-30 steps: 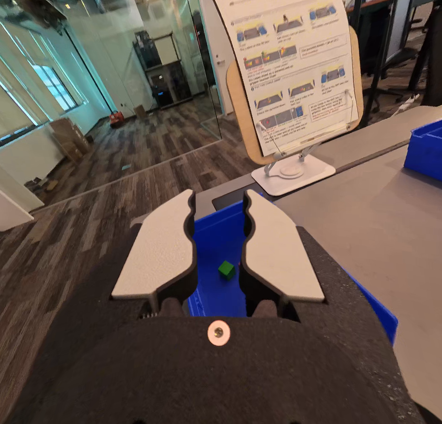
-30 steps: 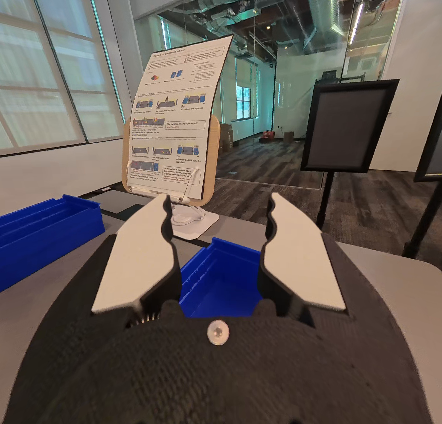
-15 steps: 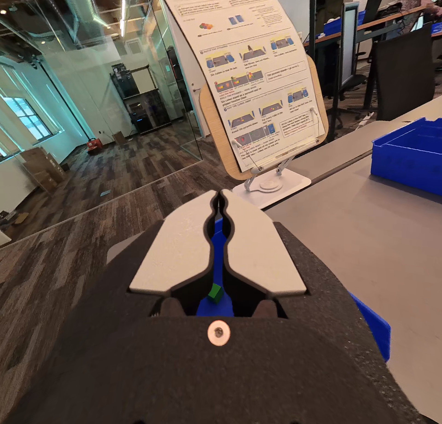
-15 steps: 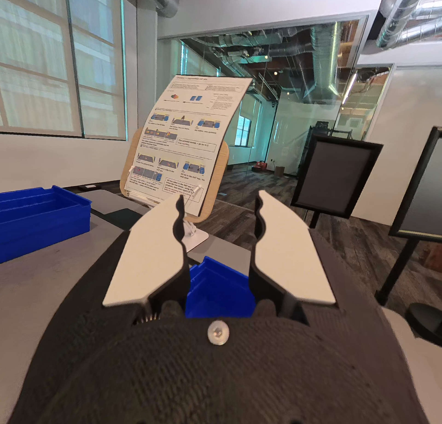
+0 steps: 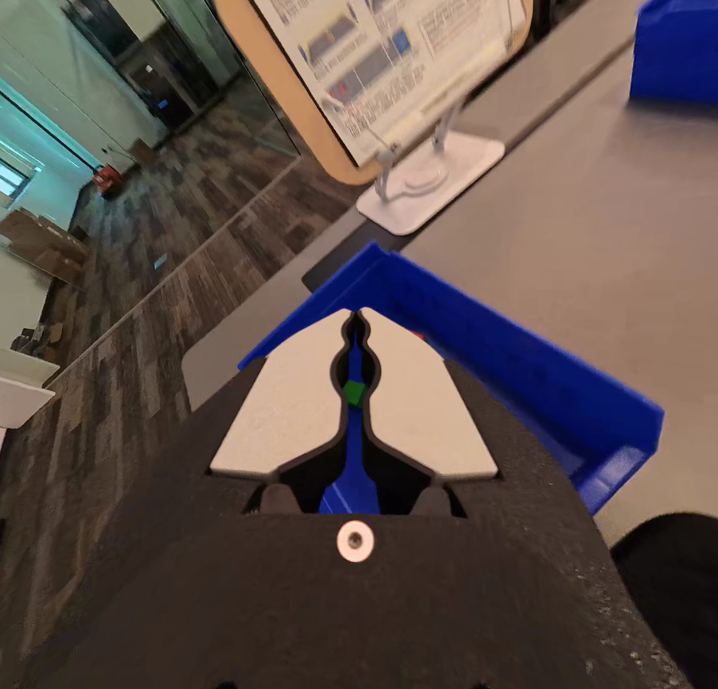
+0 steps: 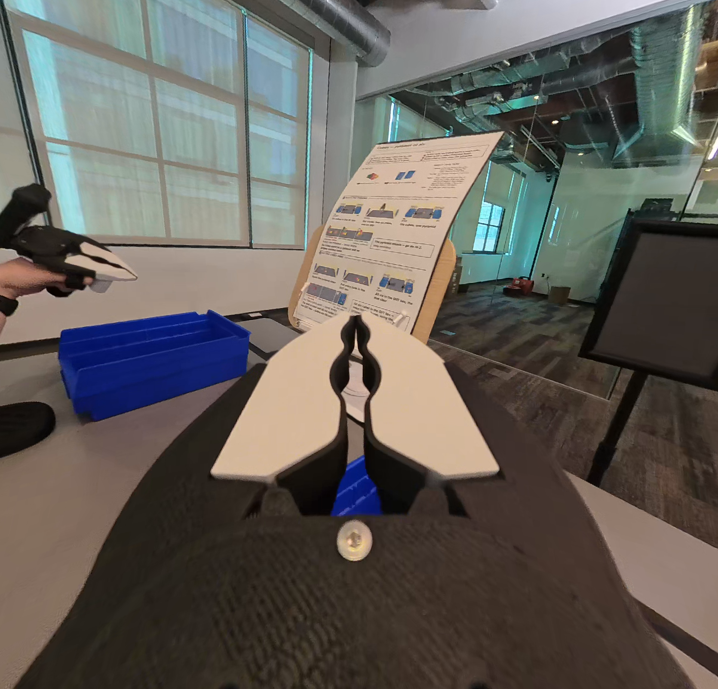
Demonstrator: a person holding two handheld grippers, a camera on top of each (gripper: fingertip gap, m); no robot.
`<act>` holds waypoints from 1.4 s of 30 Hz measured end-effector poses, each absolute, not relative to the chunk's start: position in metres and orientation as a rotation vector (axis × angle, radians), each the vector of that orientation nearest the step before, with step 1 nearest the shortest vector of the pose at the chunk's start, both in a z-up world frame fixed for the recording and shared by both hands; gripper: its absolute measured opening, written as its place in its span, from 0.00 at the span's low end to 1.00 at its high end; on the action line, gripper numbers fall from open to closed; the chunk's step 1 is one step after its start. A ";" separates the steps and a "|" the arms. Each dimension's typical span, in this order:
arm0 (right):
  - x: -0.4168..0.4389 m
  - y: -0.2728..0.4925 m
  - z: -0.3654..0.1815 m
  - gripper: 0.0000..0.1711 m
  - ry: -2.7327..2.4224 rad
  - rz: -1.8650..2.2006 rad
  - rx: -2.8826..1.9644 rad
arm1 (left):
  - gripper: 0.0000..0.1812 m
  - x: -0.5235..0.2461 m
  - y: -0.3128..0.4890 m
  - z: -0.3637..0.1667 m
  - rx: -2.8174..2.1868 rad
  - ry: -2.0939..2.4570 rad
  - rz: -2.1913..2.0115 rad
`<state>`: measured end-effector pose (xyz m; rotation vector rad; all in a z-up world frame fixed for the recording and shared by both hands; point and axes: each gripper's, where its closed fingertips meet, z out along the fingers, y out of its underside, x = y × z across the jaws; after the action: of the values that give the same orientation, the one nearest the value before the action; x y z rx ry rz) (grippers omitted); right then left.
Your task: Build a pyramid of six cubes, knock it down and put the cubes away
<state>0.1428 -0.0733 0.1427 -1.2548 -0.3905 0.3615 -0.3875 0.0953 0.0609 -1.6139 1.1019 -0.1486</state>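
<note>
Left gripper (image 5: pixel 356 315) hung above blue bin (image 5: pixel 505 355), fingertips pressed together, nothing held. Green cube (image 5: pixel 355 393) lay on bin floor, seen through finger gap. Instruction sheet on stand (image 5: pixel 392 72) sat behind on grey table (image 5: pixel 563 266); view tilted, blurred.

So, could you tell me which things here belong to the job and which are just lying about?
Job: green cube; left bin; right bin; left gripper; right gripper.
Lying about: sheet stand; black frame.
</note>
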 end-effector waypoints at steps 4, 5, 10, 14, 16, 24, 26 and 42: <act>0.142 -0.074 0.136 0.00 -0.423 0.339 -1.315 | 0.00 -0.370 0.099 0.017 -1.743 1.273 -0.143; 0.141 -0.074 0.133 0.00 -0.435 0.341 -1.329 | 0.00 -0.362 0.099 0.007 -1.771 1.307 -0.187; 0.139 -0.072 0.128 0.00 -0.450 0.338 -1.362 | 0.09 -0.341 0.100 -0.045 -1.948 1.460 -0.249; 0.139 -0.066 0.120 0.00 -0.458 0.330 -1.397 | 0.14 -0.344 0.091 -0.085 -2.113 1.603 -0.222; 0.136 -0.064 0.116 0.00 -0.470 0.346 -1.416 | 0.18 -0.345 0.085 -0.099 -2.175 1.657 -0.237; 0.124 -0.056 0.101 0.01 -0.540 0.344 -1.491 | 0.23 -0.352 0.091 -0.125 -2.296 1.687 -0.128; 0.123 -0.056 0.100 0.01 -0.547 0.356 -1.495 | 0.23 -0.354 0.090 -0.129 -2.313 1.704 -0.116; 0.132 -0.059 0.095 0.02 -0.522 0.383 -1.513 | 0.19 -0.362 0.091 -0.140 -2.343 1.736 -0.070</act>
<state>0.1321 -0.0591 0.0953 -1.5128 -0.5221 0.3830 -0.3620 0.0906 -0.1404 -2.3433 1.7360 -0.0701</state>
